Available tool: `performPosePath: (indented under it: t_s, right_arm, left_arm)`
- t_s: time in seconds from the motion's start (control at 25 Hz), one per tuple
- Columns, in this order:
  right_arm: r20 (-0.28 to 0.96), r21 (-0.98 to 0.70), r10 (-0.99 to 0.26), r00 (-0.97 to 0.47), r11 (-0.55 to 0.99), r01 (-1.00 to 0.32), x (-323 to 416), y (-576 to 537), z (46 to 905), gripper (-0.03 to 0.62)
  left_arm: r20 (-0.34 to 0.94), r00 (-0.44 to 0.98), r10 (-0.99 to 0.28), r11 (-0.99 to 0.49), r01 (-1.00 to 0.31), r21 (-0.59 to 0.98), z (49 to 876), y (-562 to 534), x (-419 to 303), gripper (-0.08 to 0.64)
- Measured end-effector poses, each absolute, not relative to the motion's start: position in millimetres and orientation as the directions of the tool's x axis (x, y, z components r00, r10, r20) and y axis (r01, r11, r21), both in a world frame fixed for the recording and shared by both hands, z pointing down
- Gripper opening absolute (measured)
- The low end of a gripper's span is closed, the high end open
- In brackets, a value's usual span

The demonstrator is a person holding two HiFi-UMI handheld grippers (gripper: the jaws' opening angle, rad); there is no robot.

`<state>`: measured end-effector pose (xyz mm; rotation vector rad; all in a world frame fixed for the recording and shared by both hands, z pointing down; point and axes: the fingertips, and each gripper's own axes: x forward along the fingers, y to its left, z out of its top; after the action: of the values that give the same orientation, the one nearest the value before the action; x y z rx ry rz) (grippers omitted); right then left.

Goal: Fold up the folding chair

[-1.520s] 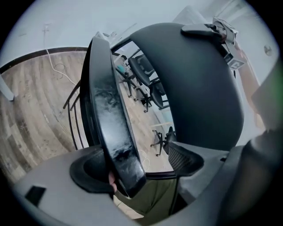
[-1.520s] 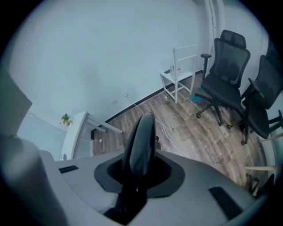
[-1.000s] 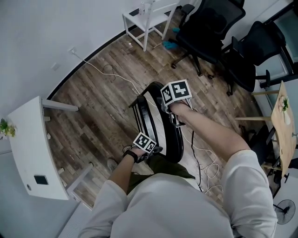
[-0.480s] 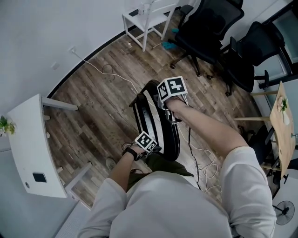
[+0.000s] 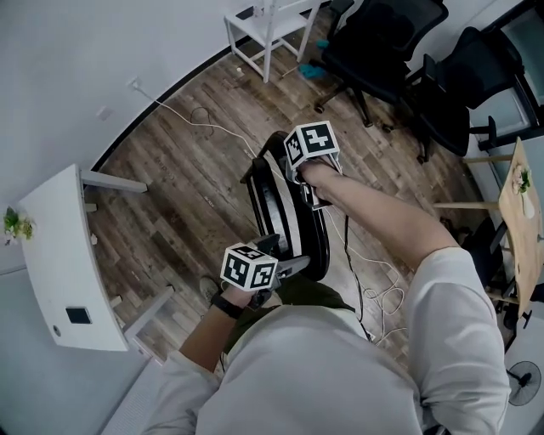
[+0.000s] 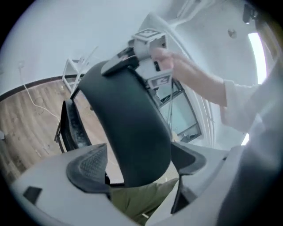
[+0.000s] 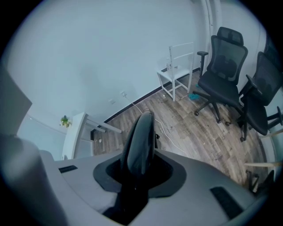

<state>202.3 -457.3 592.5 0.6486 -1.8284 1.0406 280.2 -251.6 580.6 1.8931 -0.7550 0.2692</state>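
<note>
The black folding chair point(image 5: 289, 225) stands on the wooden floor with seat and back close together, seen edge-on from above. My right gripper point(image 5: 306, 197) is shut on the chair's top edge, which runs between its pads as a dark panel point(image 7: 141, 141) in the right gripper view. My left gripper point(image 5: 283, 265) is raised at the chair's near end. In the left gripper view a broad black chair panel point(image 6: 132, 119) fills the space between the wide-open jaws of that gripper point(image 6: 139, 165), and the pads do not clamp it. The right gripper point(image 6: 148, 48) shows at that panel's far end.
A white table point(image 5: 59, 255) stands at the left and a white stool point(image 5: 272, 25) by the wall. Two black office chairs point(image 5: 382, 51) point(image 5: 467, 93) are at the upper right. White cables point(image 5: 204, 123) point(image 5: 374, 289) lie on the floor. A wooden table edge point(image 5: 520, 221) is at the right.
My left gripper has risen from low beside the chair toward the camera, its marker cube now larger. The right gripper has kept its hold on the chair's top.
</note>
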Motion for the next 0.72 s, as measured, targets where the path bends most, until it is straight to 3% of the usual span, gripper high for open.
performPosePath:
  t_s: [0.12, 0.36, 0.52, 0.72]
  right_arm:
    - [0.892, -0.388, -0.004, -0.451, 0.503, -0.772, 199.0, -455.9, 591.9, 0.109]
    - [0.893, -0.383, -0.010, -0.449, 0.506, -0.773, 189.6, -449.9, 590.1, 0.113]
    - [0.896, -0.368, -0.025, -0.443, 0.517, -0.773, 181.4, -446.0, 587.5, 0.114]
    - [0.911, -0.334, -0.035, -0.412, 0.525, -0.783, 170.4, -437.2, 586.4, 0.091]
  left_arm:
    - [0.555, 0.708, -0.436, -0.264, -0.691, 0.673, 547.8, -264.4, 296.9, 0.437]
    - [0.775, 0.489, -0.401, -0.268, -0.871, 0.411, 571.8, -269.0, 330.9, 0.439]
    - [0.829, 0.413, -0.377, -0.346, -0.893, 0.288, 585.4, -272.0, 337.1, 0.437]
    - [0.837, 0.402, -0.371, -0.330, -0.899, 0.286, 582.0, -262.9, 320.9, 0.417]
